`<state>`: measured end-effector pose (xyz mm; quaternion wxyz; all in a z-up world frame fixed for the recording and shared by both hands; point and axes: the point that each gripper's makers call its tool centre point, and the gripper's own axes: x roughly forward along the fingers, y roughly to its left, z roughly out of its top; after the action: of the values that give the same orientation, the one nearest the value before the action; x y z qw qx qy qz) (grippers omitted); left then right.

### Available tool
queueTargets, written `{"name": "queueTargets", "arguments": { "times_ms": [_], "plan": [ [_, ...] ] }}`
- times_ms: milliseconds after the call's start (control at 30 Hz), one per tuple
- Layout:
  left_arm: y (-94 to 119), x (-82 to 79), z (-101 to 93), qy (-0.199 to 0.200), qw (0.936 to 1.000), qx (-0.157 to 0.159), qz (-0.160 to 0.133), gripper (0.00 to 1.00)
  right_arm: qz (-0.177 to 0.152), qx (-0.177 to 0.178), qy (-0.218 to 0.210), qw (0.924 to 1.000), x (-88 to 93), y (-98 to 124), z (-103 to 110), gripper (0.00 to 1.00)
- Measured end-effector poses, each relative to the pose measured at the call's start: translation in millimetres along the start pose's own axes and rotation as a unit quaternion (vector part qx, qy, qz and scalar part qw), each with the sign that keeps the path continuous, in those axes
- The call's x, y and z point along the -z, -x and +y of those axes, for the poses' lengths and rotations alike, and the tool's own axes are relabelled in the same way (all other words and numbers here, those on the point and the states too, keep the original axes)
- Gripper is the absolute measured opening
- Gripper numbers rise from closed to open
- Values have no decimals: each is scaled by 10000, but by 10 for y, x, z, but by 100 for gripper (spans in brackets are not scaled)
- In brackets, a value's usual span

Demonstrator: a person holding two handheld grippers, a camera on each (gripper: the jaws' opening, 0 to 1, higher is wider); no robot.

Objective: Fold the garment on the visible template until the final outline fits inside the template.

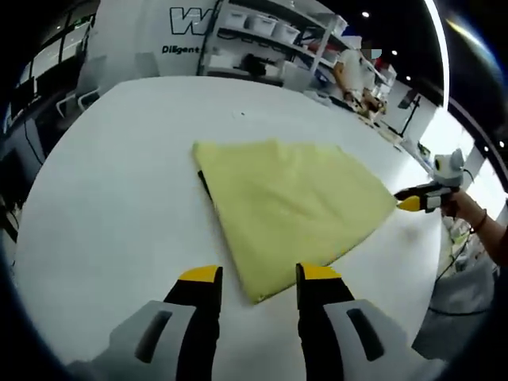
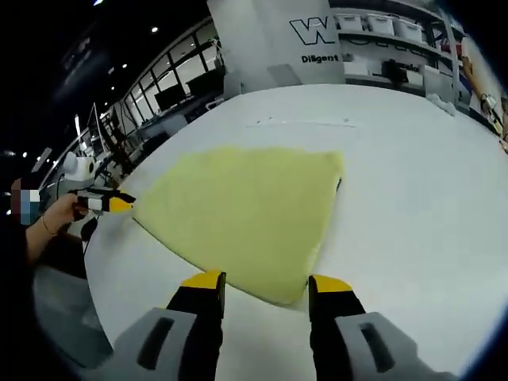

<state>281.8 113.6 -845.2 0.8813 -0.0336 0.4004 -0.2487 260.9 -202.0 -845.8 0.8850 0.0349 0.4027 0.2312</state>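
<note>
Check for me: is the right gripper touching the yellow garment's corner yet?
Cannot tell. In the left gripper view, the right gripper meets the yellow garment at its corner with no visible gap, but actual contact isn't plain.

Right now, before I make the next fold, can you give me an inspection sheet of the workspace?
Surface: white table, bare around the cloth.
Job's things: yellow garment lying flat, folded; a dark template edge peeks out beside it.
Clutter: nothing seen on the table.
Grippers: left gripper open at one garment corner; right gripper open at another corner.
Cables: nothing seen.
Surroundings: shelves with bins, glass partitions.
</note>
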Motion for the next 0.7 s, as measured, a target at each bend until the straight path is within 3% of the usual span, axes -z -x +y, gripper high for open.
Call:
{"name": "queueTargets", "arguments": {
  "times_ms": [200,367,467,567,700],
  "plan": [
    [-10,129,-18,-166,9997,97,180,31,32,46,-14,10000,90,-22,-59,29],
    [-10,75,1,-42,9999,110,-7,31,-61,152,-190,9997,97,-15,-140,14],
    [-1,99,-3,-123,9998,161,32,19,-56,163,-243,9996,103,-10,-168,7],
    [11,72,27,-132,9998,107,-92,15,15,221,-22,9998,124,7,-194,0],
    [-9,67,22,-172,9997,140,-89,8,79,231,-28,9997,127,-8,-184,0]
  ]
}}
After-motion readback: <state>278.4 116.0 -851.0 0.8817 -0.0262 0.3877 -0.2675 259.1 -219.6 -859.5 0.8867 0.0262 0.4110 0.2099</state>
